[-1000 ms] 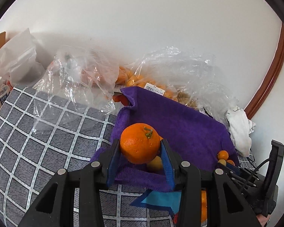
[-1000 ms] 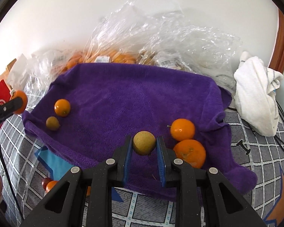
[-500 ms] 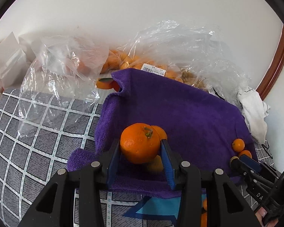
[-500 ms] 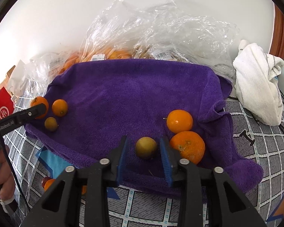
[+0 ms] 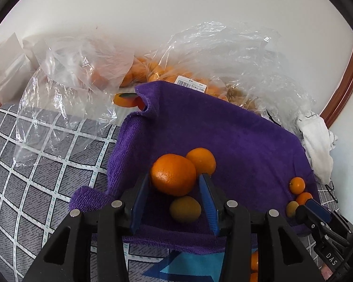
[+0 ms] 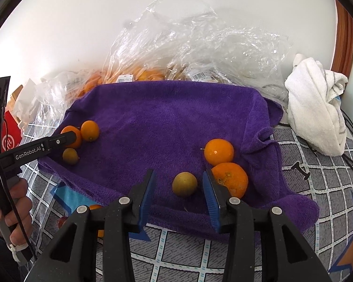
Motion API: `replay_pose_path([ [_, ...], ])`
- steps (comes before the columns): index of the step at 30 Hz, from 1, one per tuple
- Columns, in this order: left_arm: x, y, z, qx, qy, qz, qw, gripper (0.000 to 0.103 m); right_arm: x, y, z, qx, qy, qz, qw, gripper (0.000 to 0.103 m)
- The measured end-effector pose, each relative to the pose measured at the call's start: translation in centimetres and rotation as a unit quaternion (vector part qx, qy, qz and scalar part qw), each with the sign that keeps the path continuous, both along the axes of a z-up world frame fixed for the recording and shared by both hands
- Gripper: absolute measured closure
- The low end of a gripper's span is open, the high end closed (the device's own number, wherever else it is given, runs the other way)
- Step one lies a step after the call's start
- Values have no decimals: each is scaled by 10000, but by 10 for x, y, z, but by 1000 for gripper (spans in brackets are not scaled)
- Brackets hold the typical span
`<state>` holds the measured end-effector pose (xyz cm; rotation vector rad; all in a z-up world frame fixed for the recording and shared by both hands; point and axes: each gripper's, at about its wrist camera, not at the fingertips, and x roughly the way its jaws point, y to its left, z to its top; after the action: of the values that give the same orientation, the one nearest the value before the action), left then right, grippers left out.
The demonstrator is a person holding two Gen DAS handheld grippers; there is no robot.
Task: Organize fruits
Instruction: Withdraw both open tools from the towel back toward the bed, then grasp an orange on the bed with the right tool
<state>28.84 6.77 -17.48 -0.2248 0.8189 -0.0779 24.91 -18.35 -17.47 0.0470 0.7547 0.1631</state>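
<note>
Orange mandarin [image 5: 173, 174] between opening left fingers [image 5: 138, 197], seemingly loose.

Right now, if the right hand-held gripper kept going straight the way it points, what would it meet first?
Probably the yellow-green fruit, which lies on the purple towel loose between the right hand-held gripper's open fingers. Past it there is only bare towel, though depth is hard to judge in this fisheye view.
</note>
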Motion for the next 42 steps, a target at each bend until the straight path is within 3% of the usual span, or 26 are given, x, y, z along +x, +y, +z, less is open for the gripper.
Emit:
replay_pose_path([
  [5,-10,8,6,-236,34,-54,9997,55,-8,-7,9,113,-59,-97,9999,62],
  [8,-24,11,18,-70,-144,-66,9999,44,-19,-12,18,248,-120,-163,9995,58],
  [11,-43,15,28,59,-400,-67,9992,39,-35,-10,28,94,-271,-282,9992,56],
  [16,-70,27,28,266,-451,73,9986,39,-62,6,31,167,-321,-81,9993,56],
  [19,-85,39,21,409,-345,286,9982,39,-76,25,29,-49,-405,79,9991,56],
  [26,-110,71,3,274,-81,500,9983,39,-91,55,15,-206,-187,419,9987,61],
  [32,-114,78,-10,213,42,395,9990,39,-74,65,-1,-283,102,440,9986,65],
  [37,-110,81,-16,-44,102,341,9994,39,-53,65,-7,-10,305,476,9984,67],
  [42,-105,85,-18,-293,19,281,9992,39,-38,77,-12,-96,560,689,9960,67],
])
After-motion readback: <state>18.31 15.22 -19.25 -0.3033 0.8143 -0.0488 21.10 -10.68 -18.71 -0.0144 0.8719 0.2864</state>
